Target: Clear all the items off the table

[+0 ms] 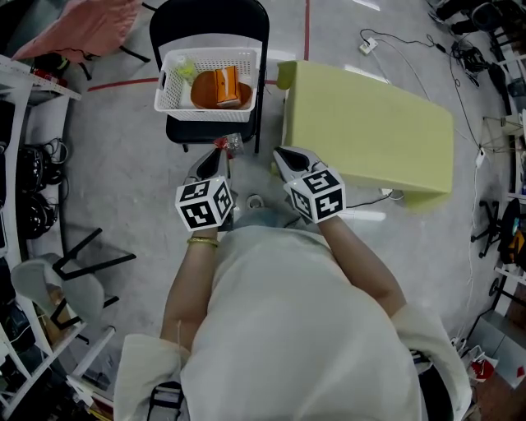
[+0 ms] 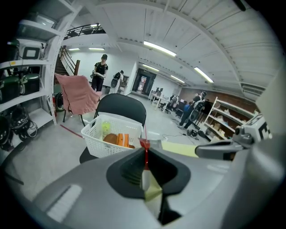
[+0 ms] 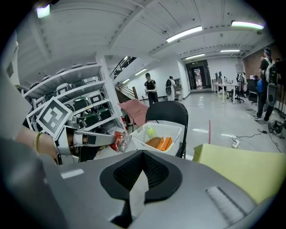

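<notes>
My left gripper point(image 1: 219, 149) is shut on a small red and silver packet point(image 1: 231, 144). In the left gripper view the packet point(image 2: 144, 144) shows as a thin red edge pinched between the jaws. From the right gripper view the same packet point(image 3: 118, 141) sticks out of the left gripper point(image 3: 107, 139). The right gripper point(image 1: 280, 153) is shut with nothing in it, beside the left one. Just ahead, a white basket point(image 1: 169, 88) stands on a black chair point(image 1: 182, 130) and holds an orange pack point(image 1: 226, 85) and a green item point(image 1: 186, 70). The yellow-green table point(image 1: 370, 131) is to the right.
Shelving point(image 1: 16, 189) with dark gear lines the left side, with a grey stool point(image 1: 49, 284) below it. A pink cloth point(image 1: 86, 25) hangs over a chair at the back left. Cables point(image 1: 411, 49) trail on the floor behind the table. People point(image 2: 100, 71) stand far off.
</notes>
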Available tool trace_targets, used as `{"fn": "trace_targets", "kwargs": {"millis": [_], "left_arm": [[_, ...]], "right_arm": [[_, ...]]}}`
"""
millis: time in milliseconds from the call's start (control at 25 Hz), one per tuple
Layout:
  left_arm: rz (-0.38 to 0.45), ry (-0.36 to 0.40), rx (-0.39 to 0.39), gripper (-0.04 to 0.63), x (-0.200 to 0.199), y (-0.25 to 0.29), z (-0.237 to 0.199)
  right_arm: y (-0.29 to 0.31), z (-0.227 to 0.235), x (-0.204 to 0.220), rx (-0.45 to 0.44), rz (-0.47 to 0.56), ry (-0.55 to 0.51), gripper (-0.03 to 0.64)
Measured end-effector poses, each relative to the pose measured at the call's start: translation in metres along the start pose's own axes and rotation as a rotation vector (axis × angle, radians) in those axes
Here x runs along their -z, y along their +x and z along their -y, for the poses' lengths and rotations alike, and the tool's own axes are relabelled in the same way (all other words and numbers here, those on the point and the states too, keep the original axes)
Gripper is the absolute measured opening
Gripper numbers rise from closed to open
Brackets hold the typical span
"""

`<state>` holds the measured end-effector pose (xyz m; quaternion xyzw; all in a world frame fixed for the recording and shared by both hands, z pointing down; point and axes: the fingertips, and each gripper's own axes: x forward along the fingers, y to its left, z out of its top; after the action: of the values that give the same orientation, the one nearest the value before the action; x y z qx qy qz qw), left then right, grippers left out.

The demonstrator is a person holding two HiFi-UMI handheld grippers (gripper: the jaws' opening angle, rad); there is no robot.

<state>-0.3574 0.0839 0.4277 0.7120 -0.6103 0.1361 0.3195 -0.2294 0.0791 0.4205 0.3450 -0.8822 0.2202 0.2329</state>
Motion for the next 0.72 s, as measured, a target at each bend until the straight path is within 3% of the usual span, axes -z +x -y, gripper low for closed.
{"fn": "trace_targets", "kwargs": {"millis": [240, 720], "left_arm": [[0.001, -0.007, -0.006, 0.025, -0.007, 0.0, -0.02], [0.028, -0.078, -0.095, 0.024, -0.019, 0.003, -0.068]], "right_arm": [[0.02, -0.012, -0.006, -0.009, -0.011, 0.004, -0.002], [0.063, -0.028, -0.021, -0.087, -0.052, -0.042, -0.002]]}}
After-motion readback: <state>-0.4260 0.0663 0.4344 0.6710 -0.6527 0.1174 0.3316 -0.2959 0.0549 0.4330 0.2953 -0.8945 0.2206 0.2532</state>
